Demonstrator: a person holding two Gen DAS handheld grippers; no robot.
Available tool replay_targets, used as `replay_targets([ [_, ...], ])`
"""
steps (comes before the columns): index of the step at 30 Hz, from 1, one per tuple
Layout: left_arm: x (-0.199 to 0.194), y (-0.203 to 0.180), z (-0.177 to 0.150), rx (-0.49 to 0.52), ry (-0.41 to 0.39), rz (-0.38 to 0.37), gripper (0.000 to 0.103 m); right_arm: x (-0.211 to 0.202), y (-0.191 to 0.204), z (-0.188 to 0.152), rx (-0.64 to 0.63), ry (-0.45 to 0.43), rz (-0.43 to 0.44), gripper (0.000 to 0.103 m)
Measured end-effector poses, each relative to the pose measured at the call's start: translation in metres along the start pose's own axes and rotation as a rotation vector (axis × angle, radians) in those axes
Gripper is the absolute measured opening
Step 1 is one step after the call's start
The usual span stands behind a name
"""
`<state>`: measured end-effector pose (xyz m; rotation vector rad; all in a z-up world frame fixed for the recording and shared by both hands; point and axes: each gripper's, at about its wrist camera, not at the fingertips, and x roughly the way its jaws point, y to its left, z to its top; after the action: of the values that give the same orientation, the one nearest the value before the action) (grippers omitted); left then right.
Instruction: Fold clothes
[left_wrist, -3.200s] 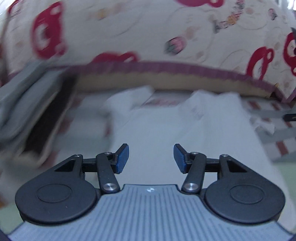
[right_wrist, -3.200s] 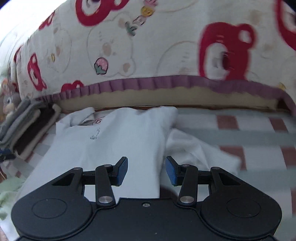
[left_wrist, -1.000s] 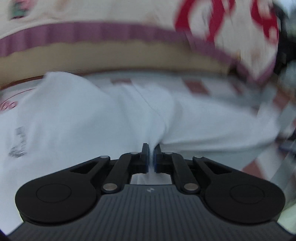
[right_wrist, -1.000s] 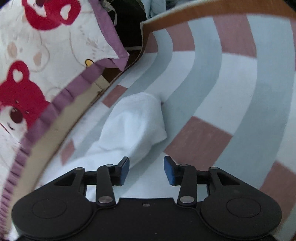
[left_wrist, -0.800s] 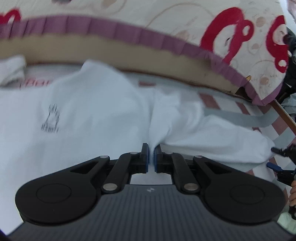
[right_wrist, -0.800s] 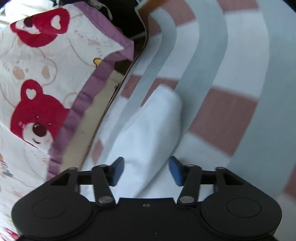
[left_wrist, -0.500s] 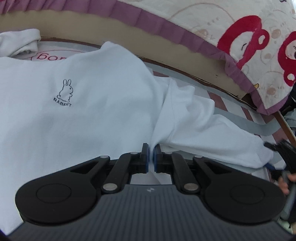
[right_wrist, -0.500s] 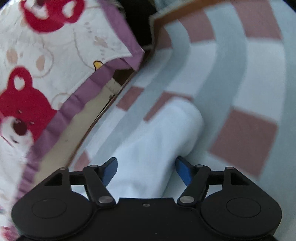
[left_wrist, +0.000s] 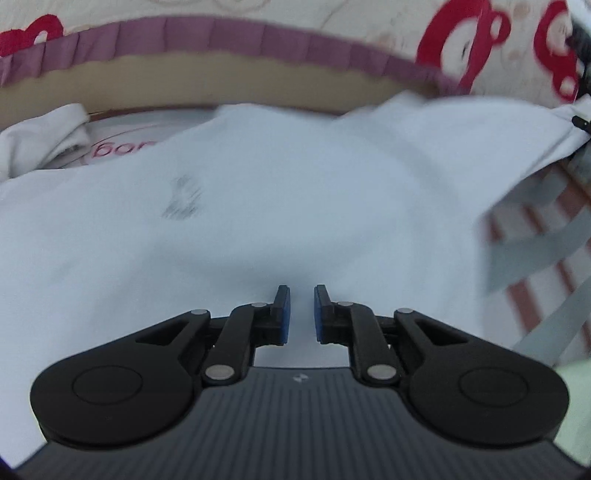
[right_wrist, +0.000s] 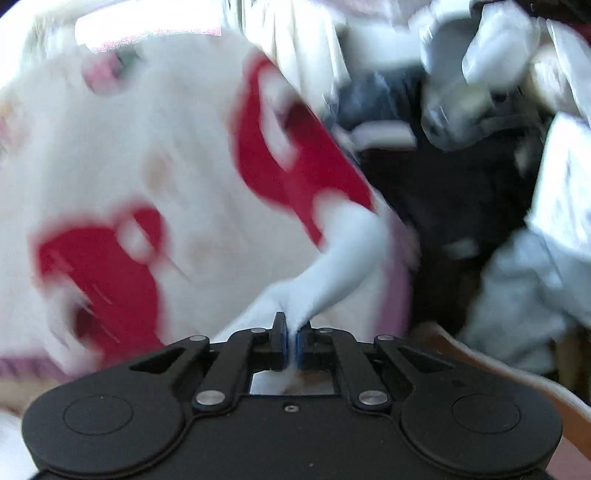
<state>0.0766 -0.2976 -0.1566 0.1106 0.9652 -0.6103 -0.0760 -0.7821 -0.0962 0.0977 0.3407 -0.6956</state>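
Observation:
A white long-sleeved shirt (left_wrist: 258, 221) with a small dark print (left_wrist: 181, 199) lies spread on a striped mat (left_wrist: 535, 240). My left gripper (left_wrist: 301, 310) hovers low over its front, jaws a little apart and holding nothing. The shirt's right sleeve (left_wrist: 498, 136) is pulled up and out to the right. In the right wrist view that sleeve's end (right_wrist: 343, 258) rises from my right gripper (right_wrist: 294, 339), which is shut on it and lifted off the mat.
A bear-print quilt (left_wrist: 461, 48) with a purple frill (left_wrist: 221, 33) runs along the back. A bunched white cloth (left_wrist: 40, 136) lies at far left. Pale green fabric (left_wrist: 576, 417) shows at lower right. Dark clutter and bags (right_wrist: 461, 184) fill the right beyond a wooden edge (right_wrist: 517, 373).
My left gripper, shut on the shirt half a second ago, has opened and let go. My right gripper, open around the sleeve end then, has shut on it and lifted it.

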Motion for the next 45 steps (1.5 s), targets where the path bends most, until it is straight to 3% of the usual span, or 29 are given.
replay_targets([
  [2, -0.002, 0.010, -0.004, 0.036, 0.024, 0.059, 0.013, 0.013, 0.006, -0.021, -0.087, 0.057, -0.033, 0.005],
  [8, -0.017, 0.067, -0.015, 0.067, 0.087, 0.259, 0.013, 0.047, 0.003, -0.074, -0.044, 0.293, -0.128, 0.008],
  [10, -0.028, 0.090, -0.020, 0.048, 0.099, 0.301, 0.022, 0.047, 0.006, -0.083, -0.020, 0.358, -0.173, 0.020],
  [12, -0.042, 0.113, -0.026, 0.035, 0.121, 0.354, 0.028, 0.038, 0.010, -0.085, 0.024, 0.383, -0.244, 0.051],
  [14, -0.054, 0.137, -0.033, 0.034, 0.149, 0.413, 0.028, 0.021, 0.013, -0.080, 0.090, 0.368, -0.298, 0.053],
  [15, -0.061, 0.148, -0.036, 0.030, 0.160, 0.438, 0.028, 0.011, 0.016, -0.074, 0.121, 0.342, -0.281, 0.053],
  [17, -0.076, 0.167, -0.039, 0.009, 0.166, 0.450, 0.028, -0.011, 0.023, -0.063, 0.180, 0.284, -0.228, 0.053],
  [21, -0.108, 0.202, -0.041, -0.098, 0.105, 0.423, 0.031, -0.034, 0.083, -0.034, 0.226, 0.283, 0.118, 0.053],
  [26, -0.132, 0.223, -0.036, -0.224, -0.068, 0.402, 0.034, -0.055, 0.237, -0.007, 0.084, 0.369, 0.526, 0.053],
  [30, -0.146, 0.239, -0.037, -0.273, -0.169, 0.355, 0.034, -0.074, 0.373, 0.004, 0.023, 0.559, 0.781, 0.053],
  [37, -0.166, 0.269, -0.043, -0.325, -0.226, 0.311, 0.031, -0.129, 0.553, 0.003, -0.154, 0.720, 0.970, 0.054],
  [38, -0.164, 0.270, -0.043, -0.318, -0.224, 0.316, 0.030, -0.138, 0.567, -0.002, -0.192, 0.707, 1.012, 0.054],
  [40, -0.159, 0.271, -0.043, -0.323, -0.222, 0.307, 0.021, -0.157, 0.589, -0.017, -0.276, 0.658, 1.105, 0.042],
  [41, -0.157, 0.272, -0.044, -0.338, -0.224, 0.279, 0.021, -0.166, 0.595, -0.026, -0.314, 0.627, 1.153, 0.026],
  [45, -0.150, 0.267, -0.043, -0.341, -0.242, 0.218, 0.016, -0.184, 0.613, -0.057, -0.452, 0.548, 1.140, 0.011],
])
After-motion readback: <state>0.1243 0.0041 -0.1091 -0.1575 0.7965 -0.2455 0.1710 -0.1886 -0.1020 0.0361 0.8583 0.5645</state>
